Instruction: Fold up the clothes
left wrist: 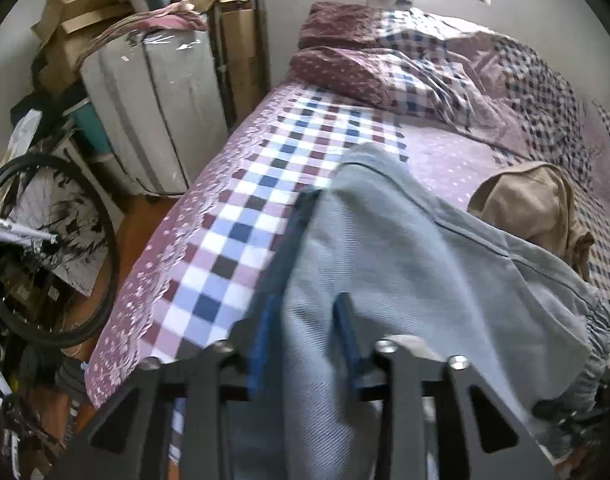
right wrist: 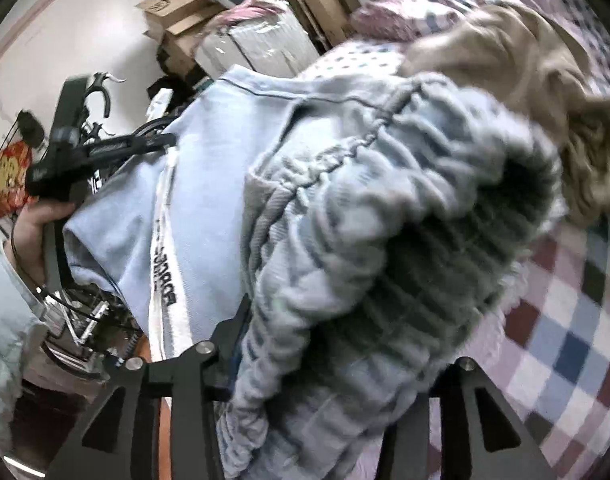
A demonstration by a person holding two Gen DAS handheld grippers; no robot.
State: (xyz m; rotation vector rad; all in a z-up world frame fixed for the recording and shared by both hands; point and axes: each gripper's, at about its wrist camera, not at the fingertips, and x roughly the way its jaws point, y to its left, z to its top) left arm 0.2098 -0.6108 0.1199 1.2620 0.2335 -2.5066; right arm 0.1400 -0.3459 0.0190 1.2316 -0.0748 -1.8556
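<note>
Hidden: in the right wrist view the right gripper (right wrist: pixel 325 360) is buried under the bunched waistband (right wrist: pixel 385 240), so whether it is spread or closed cannot be told; the fingertips are covered.
Left gripper (left wrist: pixel 305 320): its blue fingers (left wrist: pixel 265 340) are seen at the lower centre, pinched on a fold of the grey-blue trousers (left wrist: pixel 385 260).
Trousers: draped from the lower centre toward the right of the frame, over the checked bedspread (left wrist: pixel 265 168).
Hand (right wrist: pixel 33 236): seen at the left edge of the right wrist view, gripping a black handle (right wrist: pixel 65 168); the sleeve is cut off.
Beyond: a tan garment (left wrist: pixel 537 204) lies at the right, just behind the trousers.
Room: a bicycle wheel (left wrist: pixel 45 248) at the lower left, cardboard boxes (left wrist: pixel 81 4) at the upper left, a rumpled quilt (left wrist: pixel 445 68) at the top.
</note>
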